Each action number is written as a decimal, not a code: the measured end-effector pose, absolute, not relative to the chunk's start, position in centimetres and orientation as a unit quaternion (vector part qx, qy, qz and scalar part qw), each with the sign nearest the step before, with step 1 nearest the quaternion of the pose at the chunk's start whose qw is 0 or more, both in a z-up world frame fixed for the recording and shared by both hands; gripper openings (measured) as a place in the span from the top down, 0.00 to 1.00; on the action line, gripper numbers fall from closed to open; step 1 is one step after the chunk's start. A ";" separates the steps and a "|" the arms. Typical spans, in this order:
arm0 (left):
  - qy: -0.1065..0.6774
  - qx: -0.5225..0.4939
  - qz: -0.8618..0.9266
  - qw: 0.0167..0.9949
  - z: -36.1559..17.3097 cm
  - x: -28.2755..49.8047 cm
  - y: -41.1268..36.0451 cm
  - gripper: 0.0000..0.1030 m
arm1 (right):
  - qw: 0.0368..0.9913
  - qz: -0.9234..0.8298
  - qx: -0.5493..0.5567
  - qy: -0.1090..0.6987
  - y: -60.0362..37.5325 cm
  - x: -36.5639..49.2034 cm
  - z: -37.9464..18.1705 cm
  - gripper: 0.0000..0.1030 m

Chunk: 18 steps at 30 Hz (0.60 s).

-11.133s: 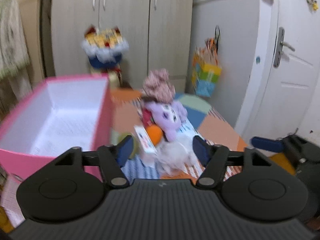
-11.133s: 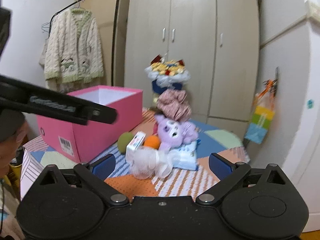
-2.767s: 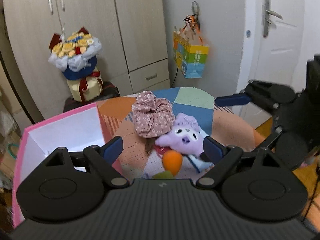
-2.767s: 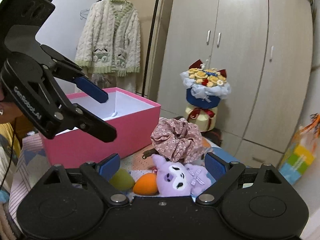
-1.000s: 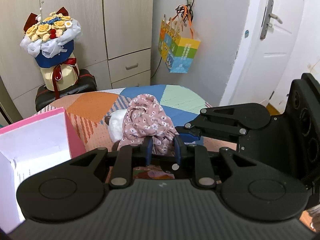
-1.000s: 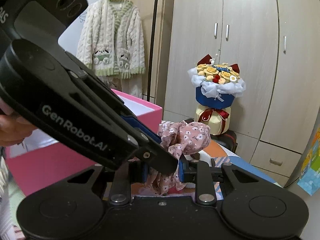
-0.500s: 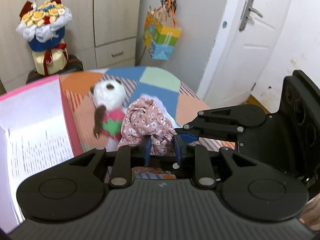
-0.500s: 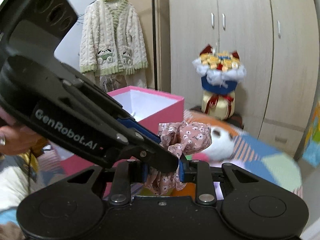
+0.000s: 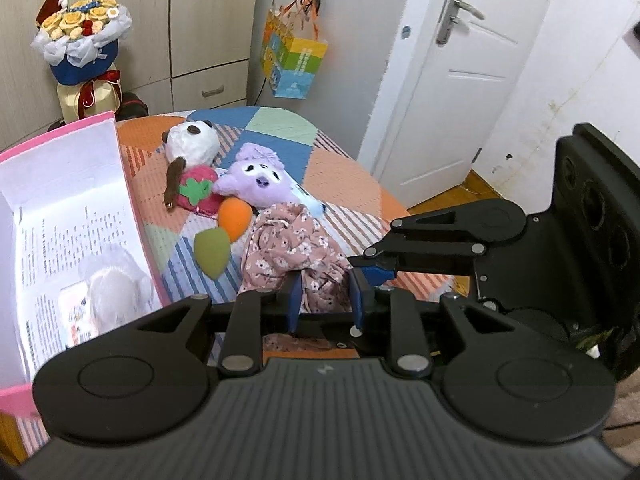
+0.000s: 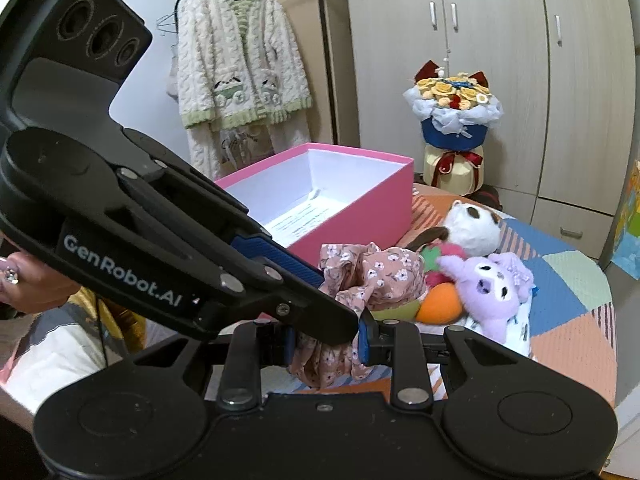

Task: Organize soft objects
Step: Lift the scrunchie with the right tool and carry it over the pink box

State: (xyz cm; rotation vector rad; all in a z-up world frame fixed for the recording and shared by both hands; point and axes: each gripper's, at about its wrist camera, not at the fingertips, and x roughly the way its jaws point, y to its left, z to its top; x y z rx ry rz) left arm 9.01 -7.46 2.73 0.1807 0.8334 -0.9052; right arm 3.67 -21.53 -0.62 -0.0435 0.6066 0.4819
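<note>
Both grippers are shut on a pink floral scrunchie [image 9: 294, 246], held in the air above the table; it also shows in the right wrist view [image 10: 374, 276]. My left gripper [image 9: 326, 300] and my right gripper [image 10: 324, 346] pinch it from opposite sides, fingertips almost touching. An open pink box [image 10: 362, 208] stands to the left, with a white mesh puff [image 9: 114, 286] inside. On the patchwork table [image 9: 348, 178] lie a purple plush [image 9: 260, 178], a panda plush [image 9: 192, 144], an orange sponge [image 9: 235, 218] and a green sponge [image 9: 212, 250].
A flower bouquet [image 9: 82, 46] stands behind the table by the wardrobe. A colourful gift bag [image 9: 294, 62] hangs on the wall near a white door [image 9: 460, 80]. A knitted cardigan [image 10: 240, 68] hangs on a rack behind the box.
Both grippers have carried the scrunchie back and up from the toy pile, uncovering the panda and purple plush. The view now looks down into the pink box.
</note>
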 end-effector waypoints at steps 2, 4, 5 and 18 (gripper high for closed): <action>0.386 0.087 -0.426 0.814 3.3 7.8 -6.8 0.77 | 0.923 0.241 -0.021 0.298 -21.1 2.8 -0.1 0.68; 0.383 0.089 -0.426 0.815 3.8 6.8 -6.1 0.77 | 0.921 0.248 -0.021 0.300 -20.6 1.9 0.4 0.68; 0.381 0.089 -0.426 0.816 4.1 6.3 -5.6 0.77 | 0.920 0.251 -0.020 0.301 -20.4 1.6 0.6 0.68; 0.365 0.068 -0.386 0.844 8.0 3.3 0.6 0.77 | 0.894 0.335 -0.004 0.297 -16.5 0.6 4.2 0.68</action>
